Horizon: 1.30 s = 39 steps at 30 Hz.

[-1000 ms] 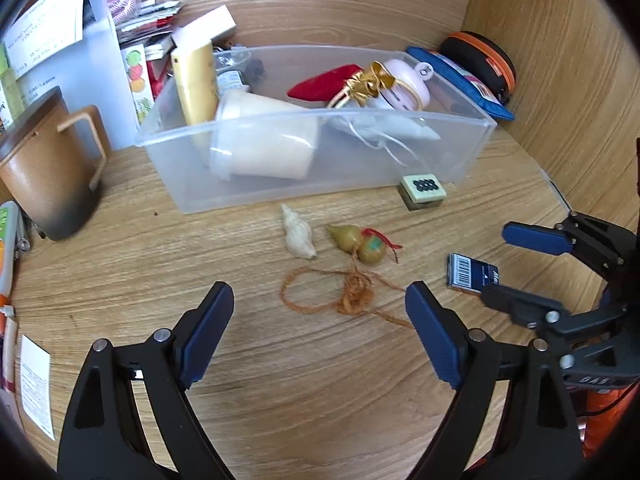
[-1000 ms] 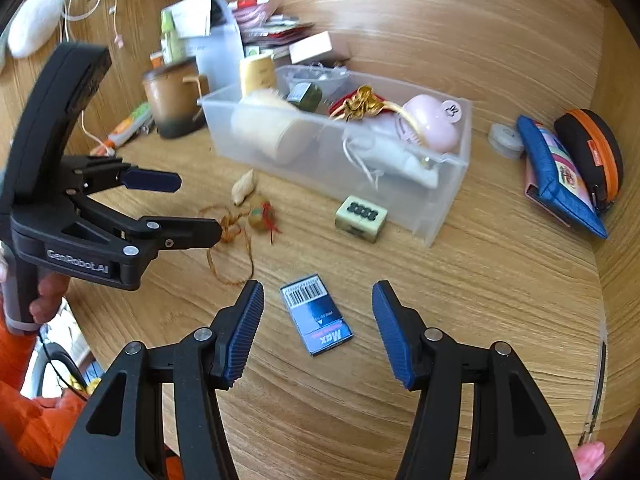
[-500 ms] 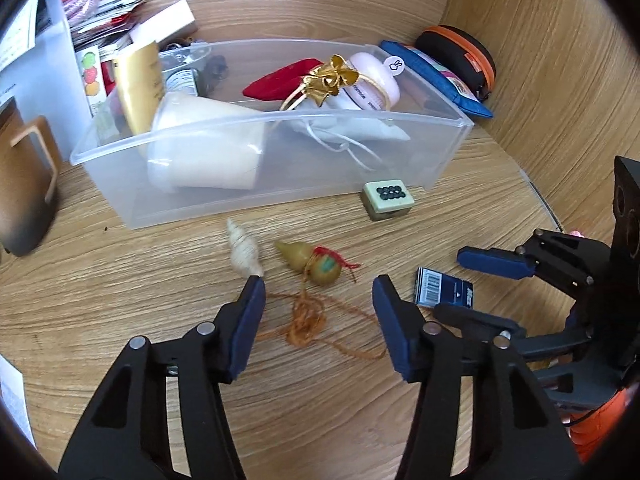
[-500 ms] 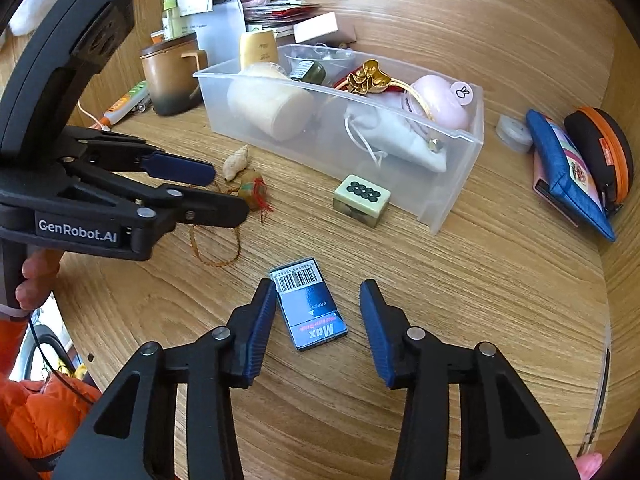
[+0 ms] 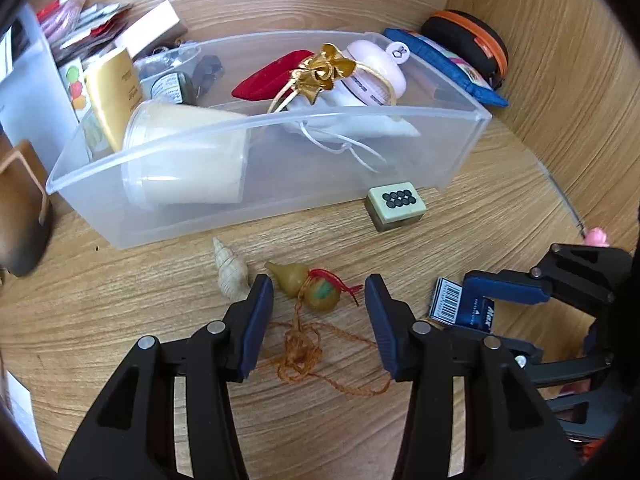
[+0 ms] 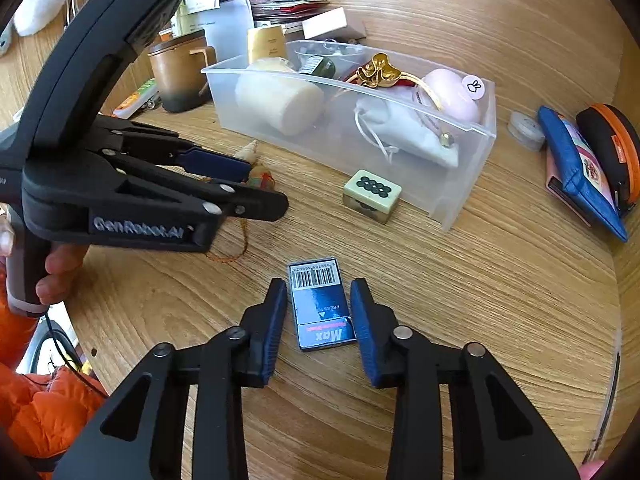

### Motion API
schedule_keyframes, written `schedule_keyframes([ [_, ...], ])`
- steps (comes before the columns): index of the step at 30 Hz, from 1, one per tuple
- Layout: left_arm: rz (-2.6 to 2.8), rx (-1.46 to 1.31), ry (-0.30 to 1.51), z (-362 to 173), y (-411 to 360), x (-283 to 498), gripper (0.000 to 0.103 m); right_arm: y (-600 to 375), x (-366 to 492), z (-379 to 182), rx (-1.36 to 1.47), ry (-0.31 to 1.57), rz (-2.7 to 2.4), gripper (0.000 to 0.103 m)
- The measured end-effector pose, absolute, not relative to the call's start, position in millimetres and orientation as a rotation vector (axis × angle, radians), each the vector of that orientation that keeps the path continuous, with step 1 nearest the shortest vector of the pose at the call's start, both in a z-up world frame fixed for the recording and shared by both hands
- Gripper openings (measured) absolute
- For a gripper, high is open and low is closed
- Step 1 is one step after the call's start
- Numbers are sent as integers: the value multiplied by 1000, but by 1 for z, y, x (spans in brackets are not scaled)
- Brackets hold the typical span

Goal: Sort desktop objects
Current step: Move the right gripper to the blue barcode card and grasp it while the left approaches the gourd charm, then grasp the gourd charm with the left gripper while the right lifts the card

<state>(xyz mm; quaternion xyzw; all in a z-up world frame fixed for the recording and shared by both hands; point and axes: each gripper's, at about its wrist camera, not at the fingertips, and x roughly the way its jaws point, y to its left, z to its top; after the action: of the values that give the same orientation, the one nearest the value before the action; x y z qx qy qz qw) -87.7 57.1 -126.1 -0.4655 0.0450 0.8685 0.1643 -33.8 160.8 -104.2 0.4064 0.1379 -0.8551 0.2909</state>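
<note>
Since a second ago both grippers have narrowed: the left gripper [image 5: 319,292] is closing around the gourd charm [image 5: 310,290] without touching it, while the right gripper [image 6: 319,306] is clamped on the blue card [image 6: 320,304] on the desk [image 6: 480,300]. The clear bin [image 5: 280,200] holds a cream cup [image 5: 184,160], gold flower [image 5: 324,70] and white pouch [image 5: 360,120].

Wooden desk [image 5: 120,320] bears clear bin [image 5: 280,200], shell [image 5: 230,272] (pale), mahjong tile [image 5: 394,204].

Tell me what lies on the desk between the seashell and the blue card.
In the left wrist view, the gourd charm with its tangled orange cord lies between the seashell and the blue card; the left gripper, jaws closing, straddles the charm.
</note>
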Motion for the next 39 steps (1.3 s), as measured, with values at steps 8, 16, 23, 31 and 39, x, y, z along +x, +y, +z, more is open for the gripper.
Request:
schedule_keyframes([
  [8,2521,-1312,210,-127,63,-93,26,165,-35,-103,1092,313,-2290,25],
  [16,2547,-1305,236,-128,69,-93,21,171,-40,-100,1117,283,-2320,25],
  [23,2567,-1252,207,-115,67,-83,21,178,-42,-83,1082,301,-2377,25],
  [31,2609,-1163,194,-88,59,-72,21,175,-47,-52,996,336,-2435,25],
  [39,2653,-1077,184,-59,44,-68,21,163,-53,-15,889,379,-2481,25],
])
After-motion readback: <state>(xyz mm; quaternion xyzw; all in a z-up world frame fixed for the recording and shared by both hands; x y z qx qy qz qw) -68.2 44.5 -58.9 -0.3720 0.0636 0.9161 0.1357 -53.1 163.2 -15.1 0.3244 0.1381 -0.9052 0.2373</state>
